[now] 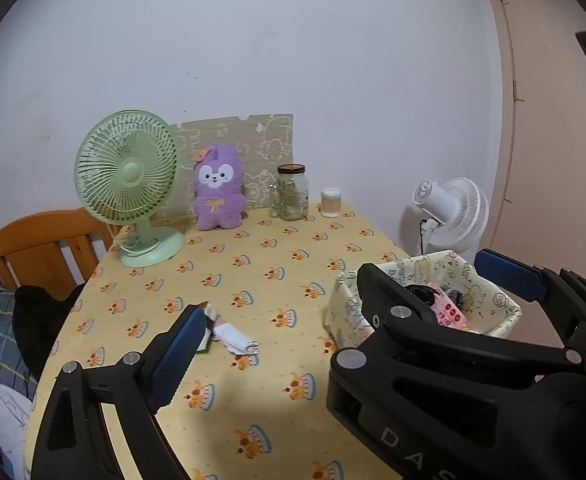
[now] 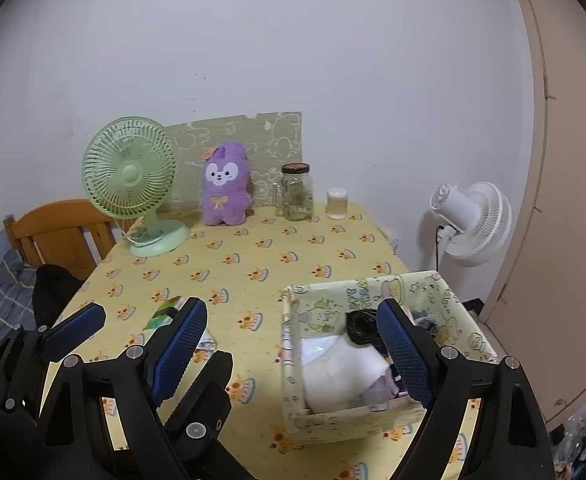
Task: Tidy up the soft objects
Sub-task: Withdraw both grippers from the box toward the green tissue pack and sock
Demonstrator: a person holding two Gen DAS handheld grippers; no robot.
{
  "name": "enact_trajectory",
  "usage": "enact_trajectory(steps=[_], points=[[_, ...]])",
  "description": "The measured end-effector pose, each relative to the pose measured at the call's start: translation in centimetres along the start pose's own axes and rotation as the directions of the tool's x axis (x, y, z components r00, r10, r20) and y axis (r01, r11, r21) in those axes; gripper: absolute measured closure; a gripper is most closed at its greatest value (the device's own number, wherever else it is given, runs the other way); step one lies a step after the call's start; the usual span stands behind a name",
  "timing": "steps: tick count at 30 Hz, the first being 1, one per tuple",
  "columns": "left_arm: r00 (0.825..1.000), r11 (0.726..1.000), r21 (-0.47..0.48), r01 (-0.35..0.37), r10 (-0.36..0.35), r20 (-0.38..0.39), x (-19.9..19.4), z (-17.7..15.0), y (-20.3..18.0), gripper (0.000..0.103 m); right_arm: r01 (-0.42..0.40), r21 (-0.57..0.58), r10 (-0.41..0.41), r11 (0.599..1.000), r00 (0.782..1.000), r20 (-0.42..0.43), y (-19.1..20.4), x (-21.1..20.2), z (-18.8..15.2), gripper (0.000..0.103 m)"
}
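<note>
Soft objects are partly sorted: your right hand-held gripper [image 2: 299, 354] hangs open and empty over the fabric basket [image 2: 373, 412], which already holds a white bundle [image 2: 337, 372]. Your left hand-held gripper [image 1: 345, 320] is likewise spread, gripping nothing. A folded cloth [image 1: 233, 338] remains on the table [image 1: 253, 264], and the purple plush [image 1: 219, 188] stands at its far edge. Only the right wrist view shows the basket's interior clearly.

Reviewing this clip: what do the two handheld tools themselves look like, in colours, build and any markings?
Both tools match: the left tool and right tool have matte black plastic frames with cut-out openings, silver round rivets at the joints, and blue ribbed pads lining the fingers. White letters "D A S" show on the right tool's body in the left wrist view. No cables or sleeves visible.
</note>
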State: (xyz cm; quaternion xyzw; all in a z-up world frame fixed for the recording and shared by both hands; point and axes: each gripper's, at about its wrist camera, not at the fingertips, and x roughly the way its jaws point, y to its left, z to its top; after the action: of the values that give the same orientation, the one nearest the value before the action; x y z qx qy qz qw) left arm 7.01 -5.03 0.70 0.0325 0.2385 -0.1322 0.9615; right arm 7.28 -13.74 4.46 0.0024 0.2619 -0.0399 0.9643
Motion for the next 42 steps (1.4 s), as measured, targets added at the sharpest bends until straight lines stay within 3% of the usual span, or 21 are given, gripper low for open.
enact_trajectory(steps=[15, 42], points=[[0.999, 0.999, -0.004, -0.04, 0.04, -0.02, 0.2, -0.9, 3.4, 0.009, -0.041, -0.023, 0.04, 0.999, 0.999, -0.006, 3.6, 1.2, -0.5, 0.014], [0.984, 0.995, -0.049, -0.088, 0.08, -0.158, 6.9, -3.0, 10.0, 0.008, -0.142, -0.104, 0.132, 0.984, 0.987, -0.093, 9.3, 9.7, -1.6, 0.012]])
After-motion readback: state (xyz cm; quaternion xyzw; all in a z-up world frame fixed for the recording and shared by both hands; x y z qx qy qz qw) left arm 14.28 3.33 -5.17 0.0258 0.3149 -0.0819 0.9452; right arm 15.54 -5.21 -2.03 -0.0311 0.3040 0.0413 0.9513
